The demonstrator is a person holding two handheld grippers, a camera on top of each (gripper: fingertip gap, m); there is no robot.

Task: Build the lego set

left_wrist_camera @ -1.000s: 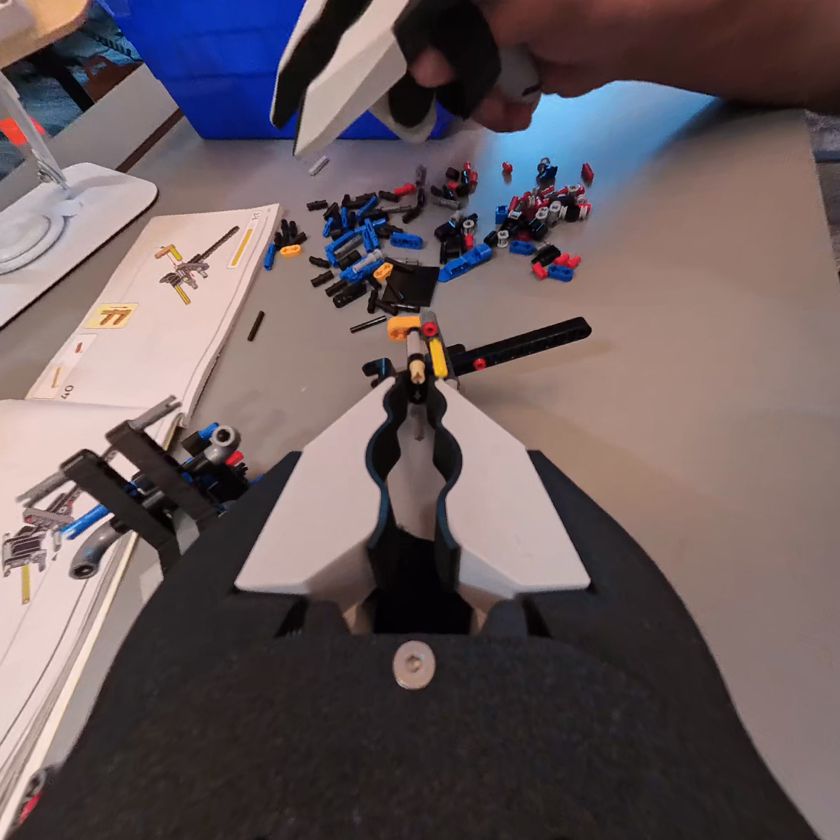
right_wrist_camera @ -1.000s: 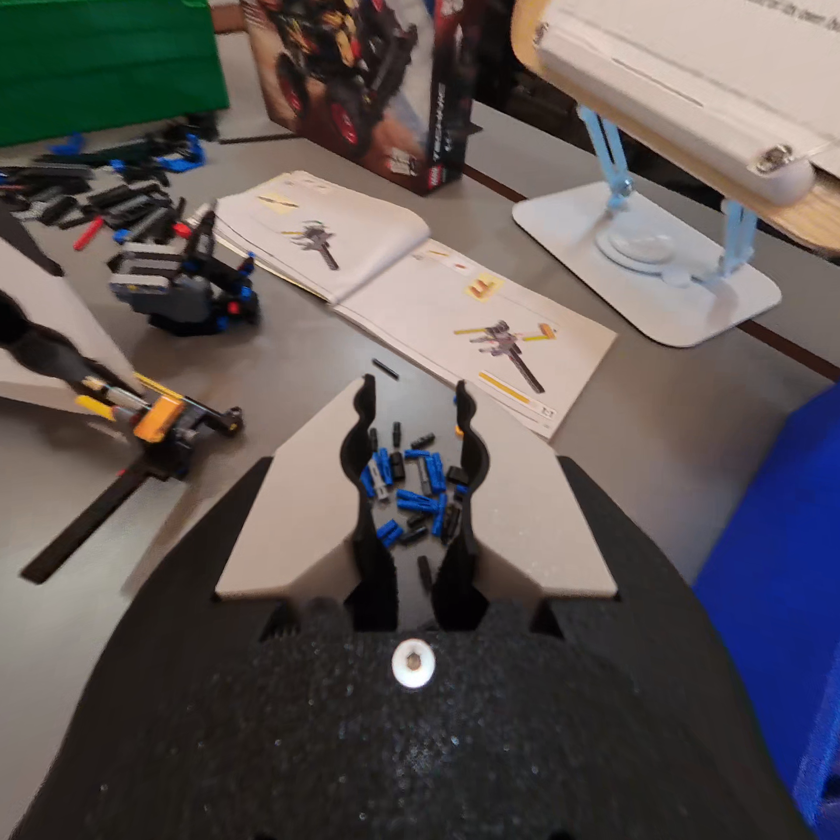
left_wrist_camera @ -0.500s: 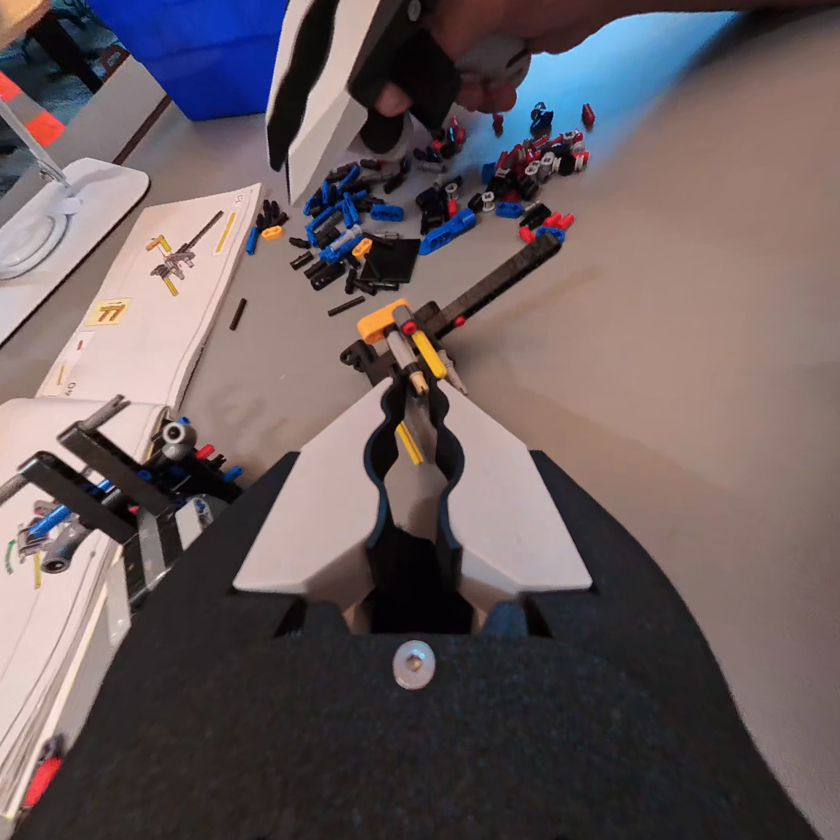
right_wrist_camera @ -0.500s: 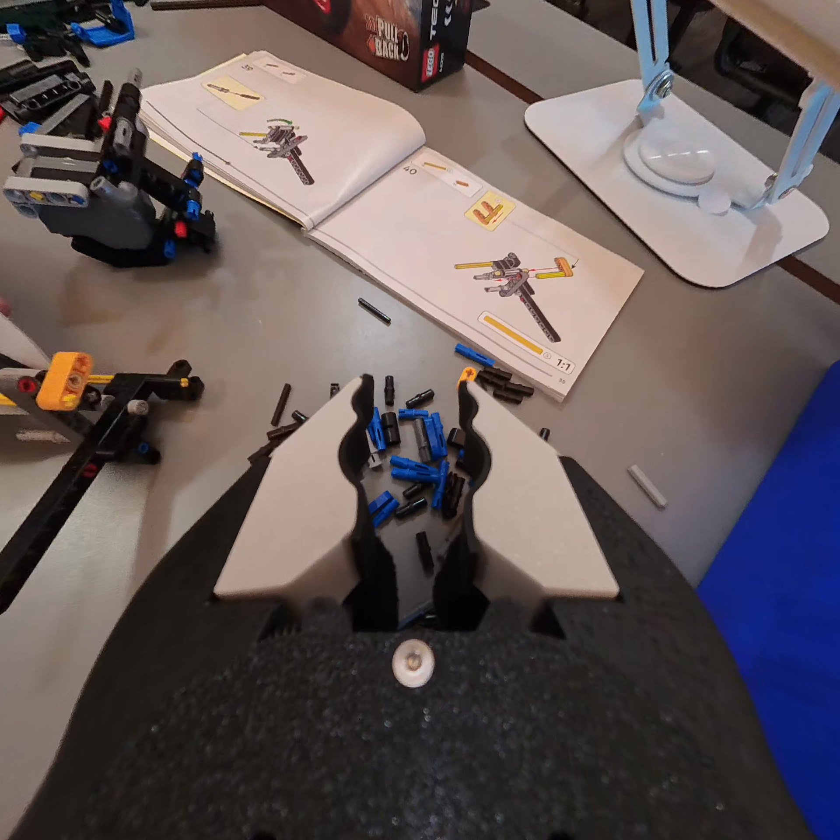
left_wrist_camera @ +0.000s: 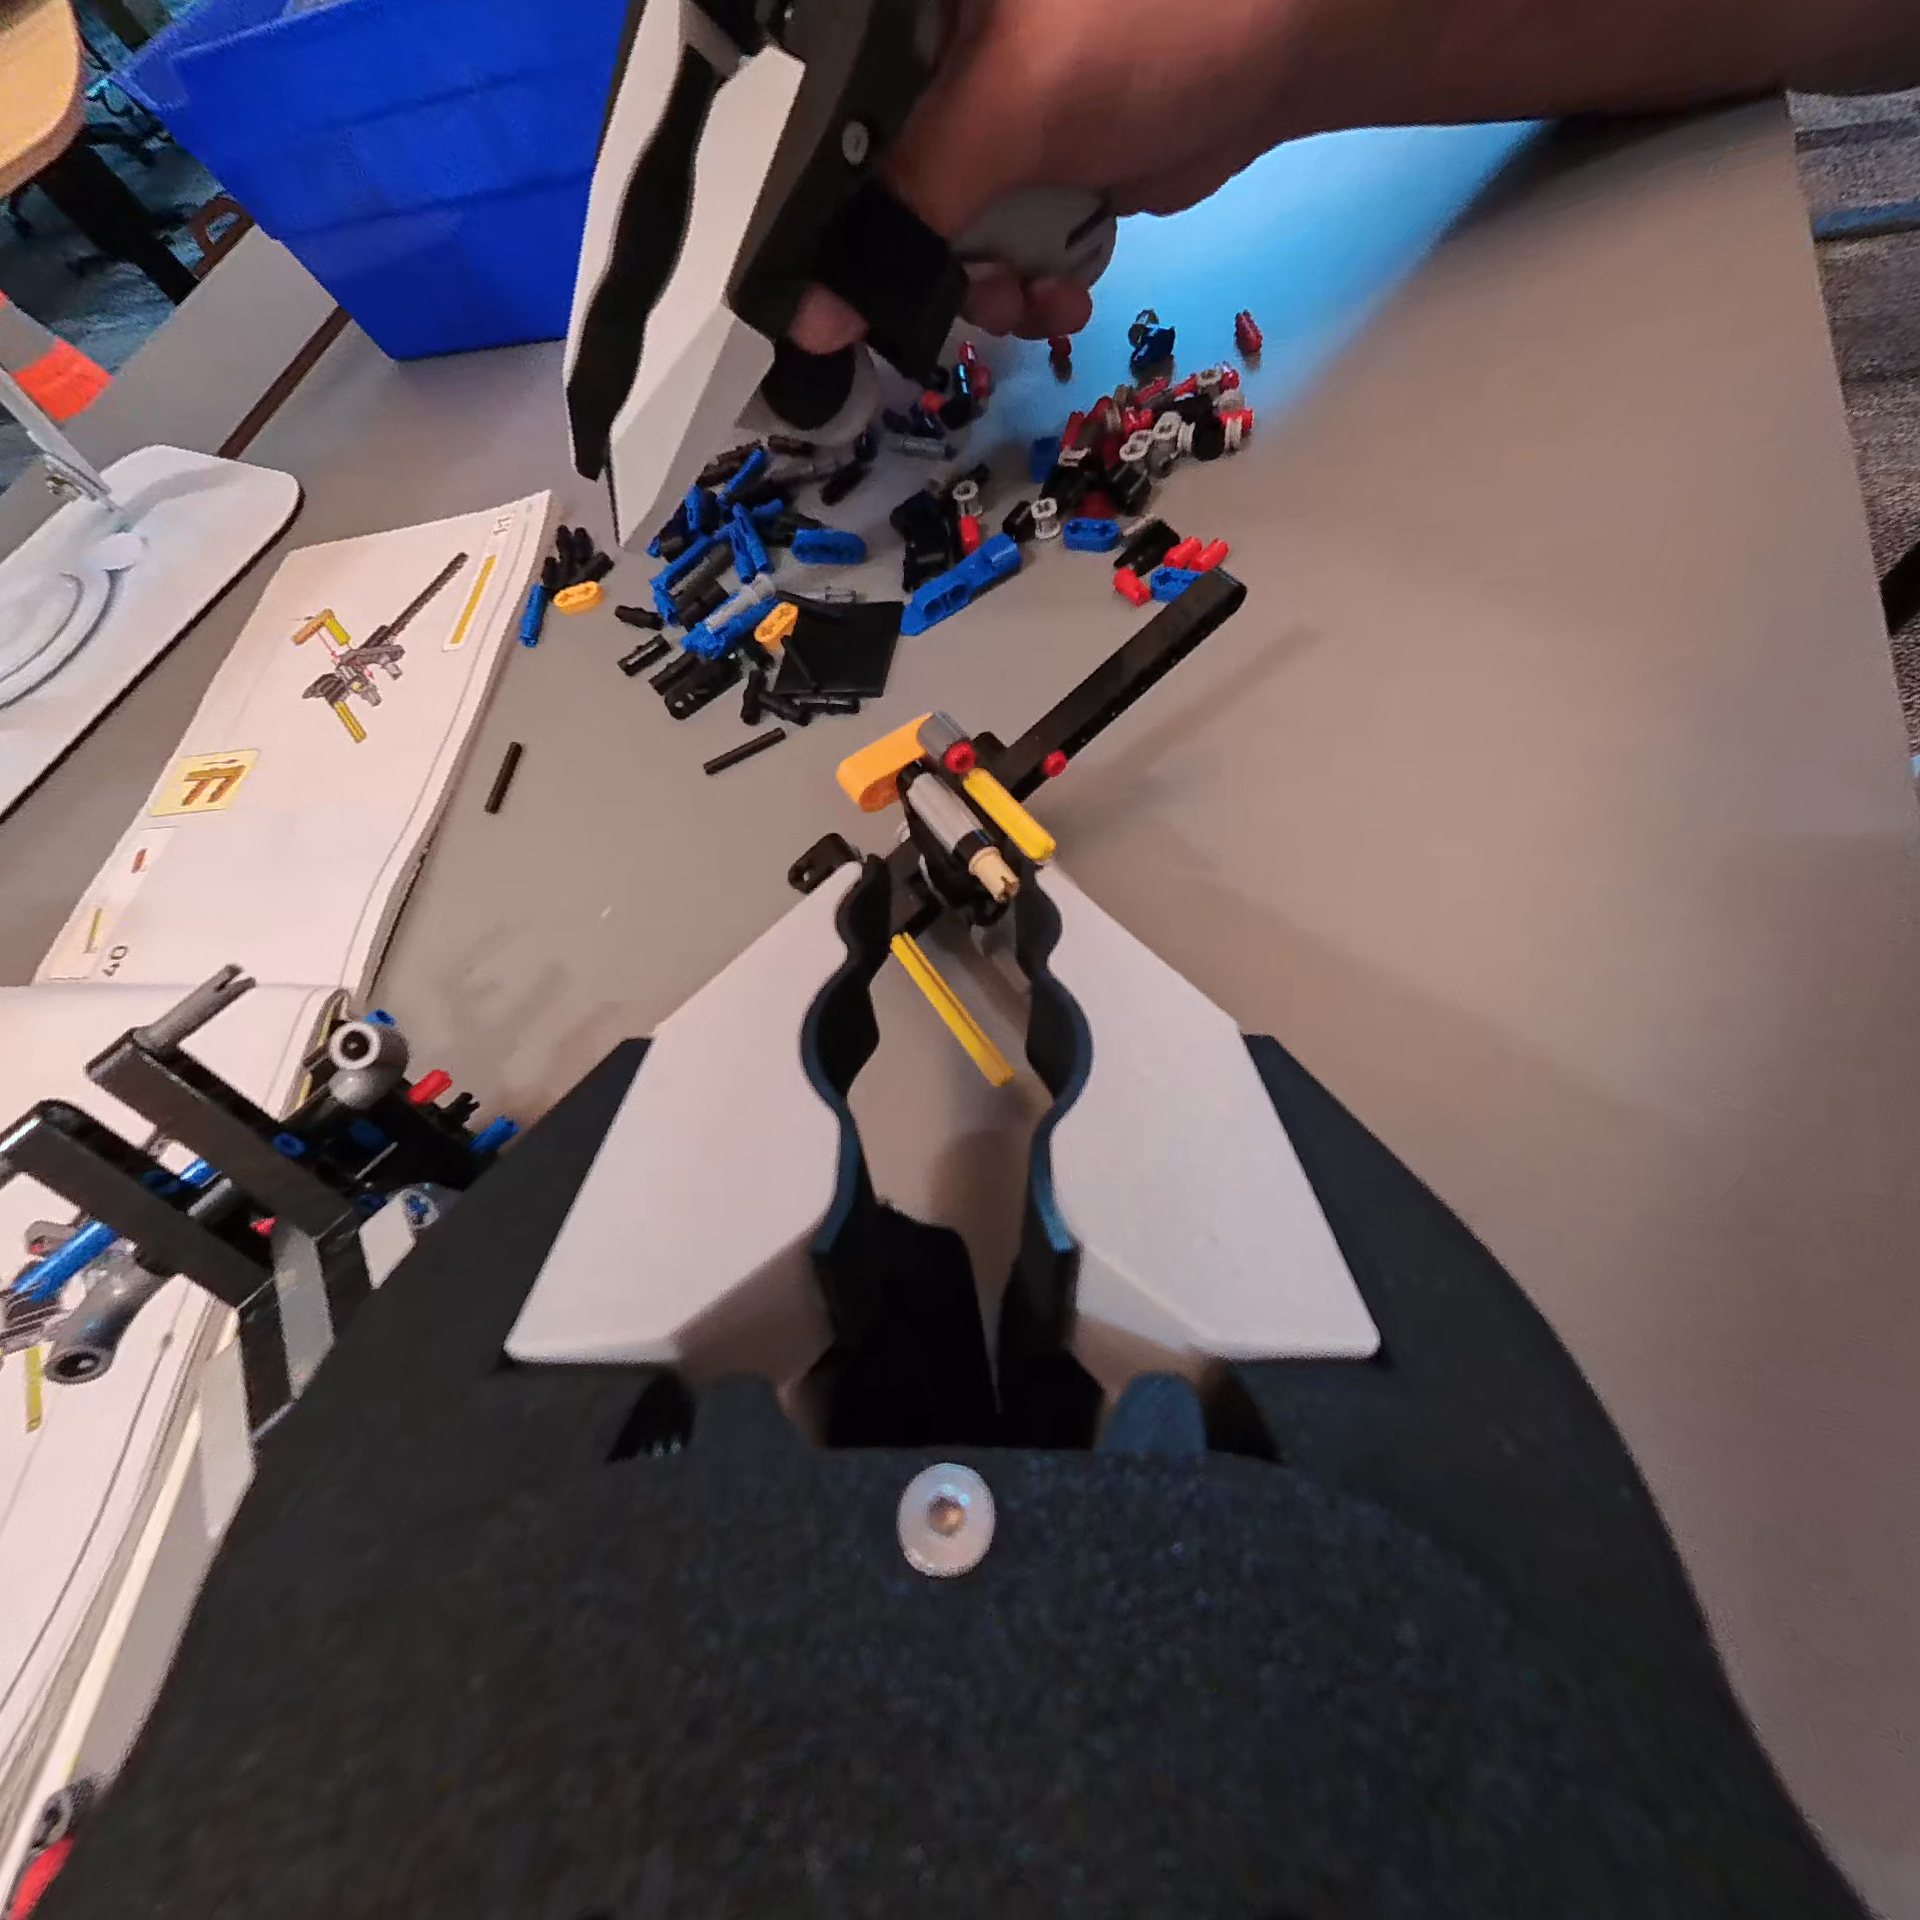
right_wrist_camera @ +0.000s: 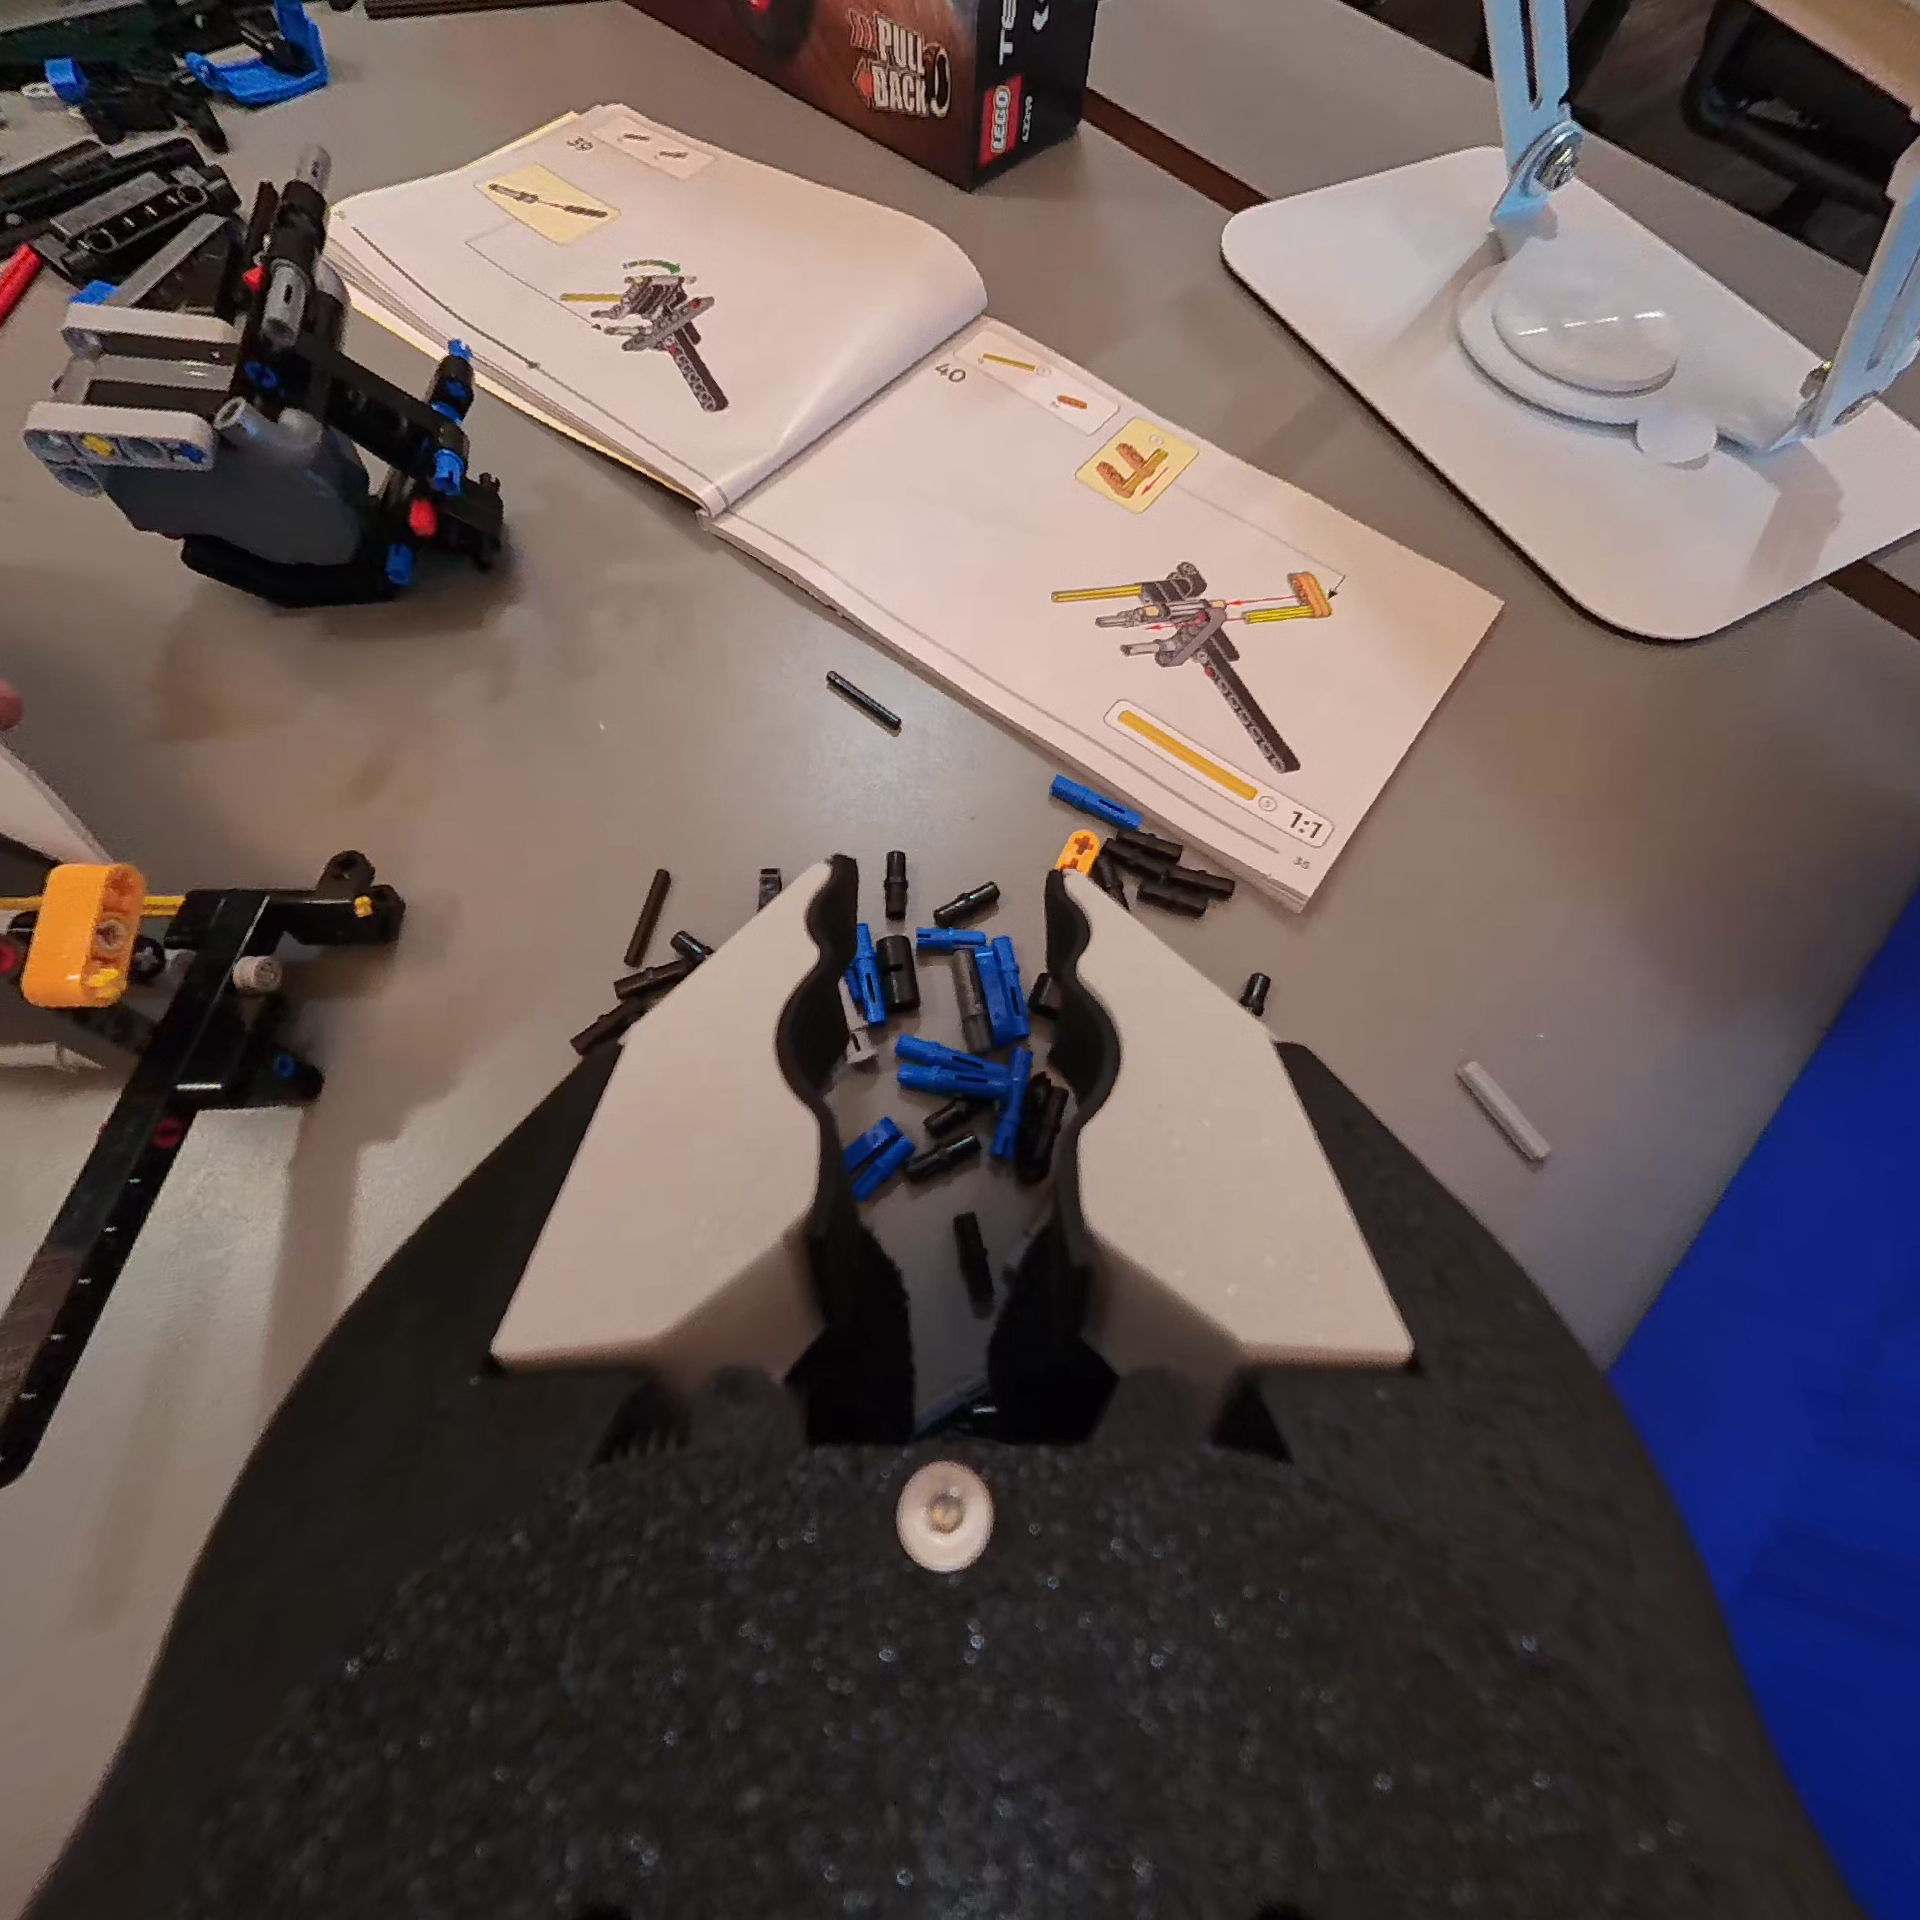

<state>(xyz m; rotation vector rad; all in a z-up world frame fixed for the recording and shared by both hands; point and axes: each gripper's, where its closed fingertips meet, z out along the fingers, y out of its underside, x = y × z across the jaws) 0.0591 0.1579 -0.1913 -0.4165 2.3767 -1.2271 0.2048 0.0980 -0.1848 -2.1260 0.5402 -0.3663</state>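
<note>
My left gripper (left_wrist_camera: 940, 894) is shut on a small sub-assembly (left_wrist_camera: 935, 790): a long black beam (left_wrist_camera: 1132, 665), an orange connector, a grey piece and a yellow axle that runs back between the fingers. The beam's far end rests on the grey table. The sub-assembly also shows at the left of the right wrist view (right_wrist_camera: 156, 987). My right gripper (right_wrist_camera: 948, 883) is open and empty, low over a pile of blue and black pins (right_wrist_camera: 956, 1039). In the left wrist view it (left_wrist_camera: 613, 488) hangs over that pile (left_wrist_camera: 727, 561), held by a hand.
An open instruction booklet (right_wrist_camera: 935, 468) lies beyond the pins. A partly built grey and black chassis (right_wrist_camera: 260, 416) stands to its left. Red, grey and blue parts (left_wrist_camera: 1143, 447) lie scattered. A blue bin (right_wrist_camera: 1818, 1351), a white stand base (right_wrist_camera: 1558, 364) and the set's box (right_wrist_camera: 935, 73) border the area.
My right gripper has come down and closer over the pin pile, still open. My left gripper has turned the sub-assembly, so the black beam now points away to the upper right.
</note>
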